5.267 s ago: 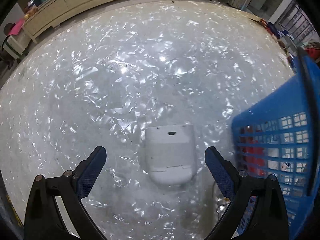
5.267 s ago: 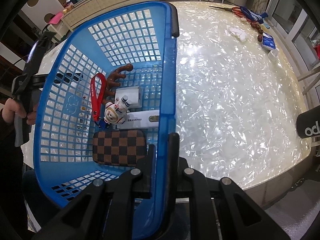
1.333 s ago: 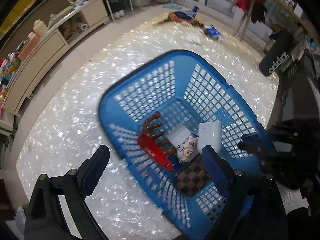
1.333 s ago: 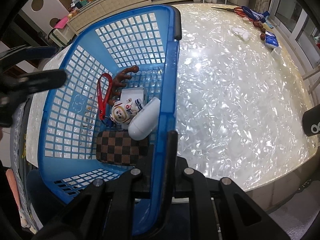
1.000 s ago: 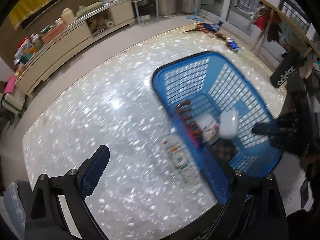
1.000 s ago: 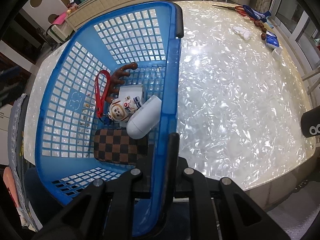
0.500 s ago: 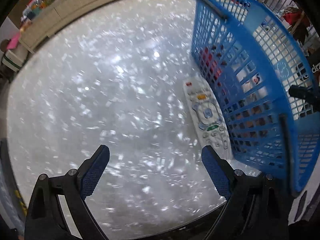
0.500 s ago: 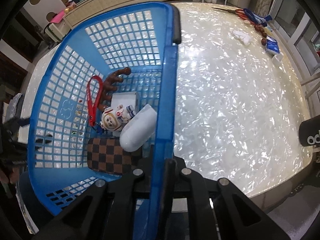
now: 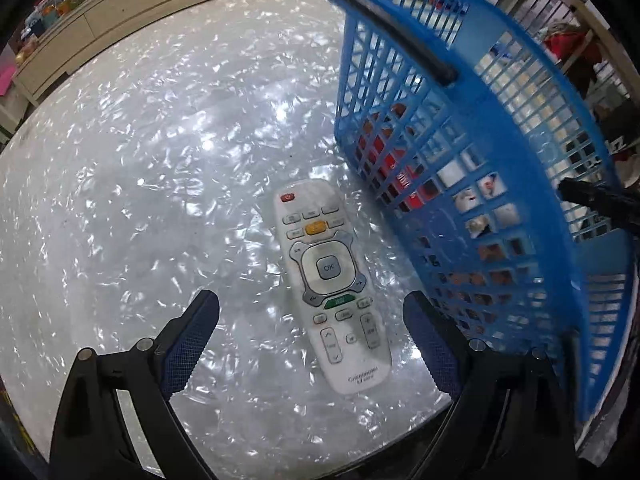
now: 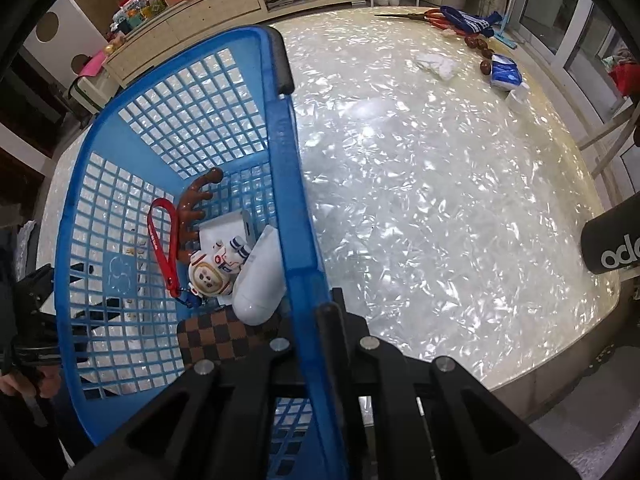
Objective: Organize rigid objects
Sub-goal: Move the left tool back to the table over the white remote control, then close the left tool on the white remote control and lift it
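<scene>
A white remote control [image 9: 331, 280] lies face up on the pearly table [image 9: 140, 160], just left of the blue basket [image 9: 500, 152]. My left gripper [image 9: 312, 336] hangs open above the remote's lower half, one blue pad on each side, not touching it. My right gripper [image 10: 310, 316] is shut on the blue basket's [image 10: 288, 184] right rim. Inside the basket lie a brown antler toy [image 10: 198, 200], a red strap [image 10: 162, 236], an astronaut figure [image 10: 214, 270], a white case [image 10: 260, 280], a white box [image 10: 224, 230] and a checkered pouch [image 10: 216, 338].
At the table's far right edge lie red scissors [image 10: 430, 16], brown nuts [image 10: 482, 54], a blue packet [image 10: 506, 74] and white tissue [image 10: 438, 65]. A black cylinder [image 10: 612, 244] stands off the right edge. Low cabinets [image 9: 120, 4] run behind the table. The table's near edge [image 9: 360, 448] lies just below the remote.
My left gripper swung off the basket and sank toward the table, so the remote now sits large between its open fingers. The right gripper kept its hold on the rim and shifted the basket slightly.
</scene>
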`<state>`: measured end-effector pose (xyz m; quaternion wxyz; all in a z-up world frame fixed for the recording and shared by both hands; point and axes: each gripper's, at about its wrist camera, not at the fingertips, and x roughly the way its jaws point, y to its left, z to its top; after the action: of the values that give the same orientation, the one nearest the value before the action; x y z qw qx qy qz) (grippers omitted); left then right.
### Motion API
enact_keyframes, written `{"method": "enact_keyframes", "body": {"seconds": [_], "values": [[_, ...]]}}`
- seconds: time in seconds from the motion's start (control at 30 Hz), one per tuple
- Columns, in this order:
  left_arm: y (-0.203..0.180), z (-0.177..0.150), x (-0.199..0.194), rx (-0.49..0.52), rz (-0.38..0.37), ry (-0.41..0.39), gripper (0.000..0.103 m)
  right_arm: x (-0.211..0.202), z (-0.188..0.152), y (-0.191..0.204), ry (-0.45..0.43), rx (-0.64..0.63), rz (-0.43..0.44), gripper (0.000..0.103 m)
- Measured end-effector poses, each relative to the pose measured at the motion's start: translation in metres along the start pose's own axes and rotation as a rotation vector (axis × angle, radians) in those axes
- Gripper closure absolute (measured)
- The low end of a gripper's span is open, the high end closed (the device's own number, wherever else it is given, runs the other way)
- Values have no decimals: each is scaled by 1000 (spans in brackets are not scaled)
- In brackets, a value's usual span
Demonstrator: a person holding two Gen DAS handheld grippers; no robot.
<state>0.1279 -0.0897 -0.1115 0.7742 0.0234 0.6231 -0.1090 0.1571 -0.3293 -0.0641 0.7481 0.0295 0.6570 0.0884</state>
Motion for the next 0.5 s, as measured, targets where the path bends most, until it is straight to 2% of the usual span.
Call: {"method": "enact_keyframes", "body": {"seconds": [0.17,0.33,0.5], "values": [[-5,5,14,-17,12,22,9,-2,-6,-7,-5,15,4,98],[-7,10,30,-30,64,47,8,-6,-9,-3,-7,12,6,98],[-2,12,45,-71,17,60,9,-6,-10,3,-9,-19,-3,98]]}}
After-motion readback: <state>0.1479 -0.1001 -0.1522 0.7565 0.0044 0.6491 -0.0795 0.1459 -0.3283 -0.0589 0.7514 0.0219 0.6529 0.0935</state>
